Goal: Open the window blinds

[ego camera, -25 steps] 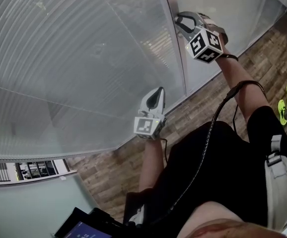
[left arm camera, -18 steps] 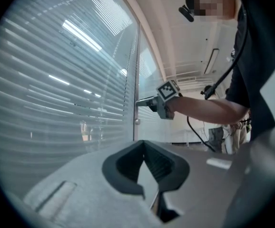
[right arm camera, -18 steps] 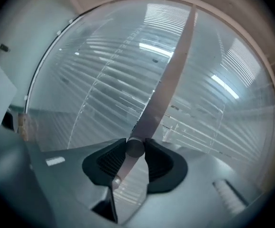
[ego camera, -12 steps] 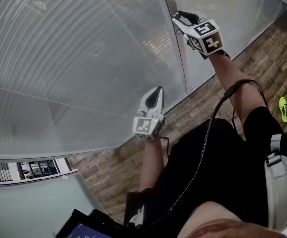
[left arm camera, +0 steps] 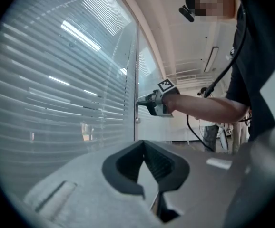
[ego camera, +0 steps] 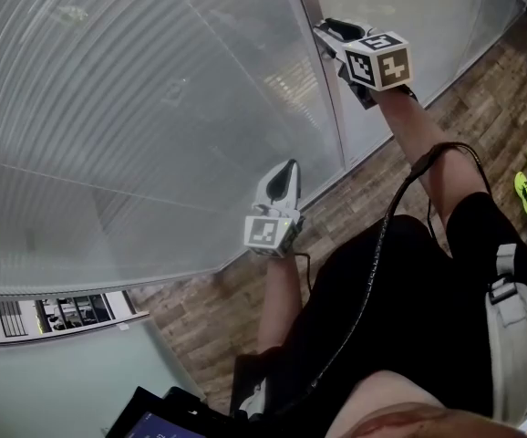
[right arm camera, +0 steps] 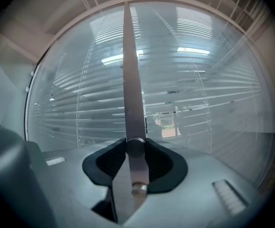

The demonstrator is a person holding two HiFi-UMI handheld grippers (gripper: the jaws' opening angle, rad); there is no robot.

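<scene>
Roll in right tool (ego camera: 329,31): marker cube (ego camera: 379,60) has turned over, jaws clamped on knob (right arm camera: 135,147) at window frame (right arm camera: 130,70); blinds (ego camera: 108,108) beside it likely tilting open. Left tool (ego camera: 287,168) closed, empty.

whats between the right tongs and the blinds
A round knob on the upright metal post, gripped in the right tongs; the blinds lie just behind the post. The right gripper view shows it.

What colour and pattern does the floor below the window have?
Brown, in a wood-plank pattern: the floor shows best in the head view.
</scene>
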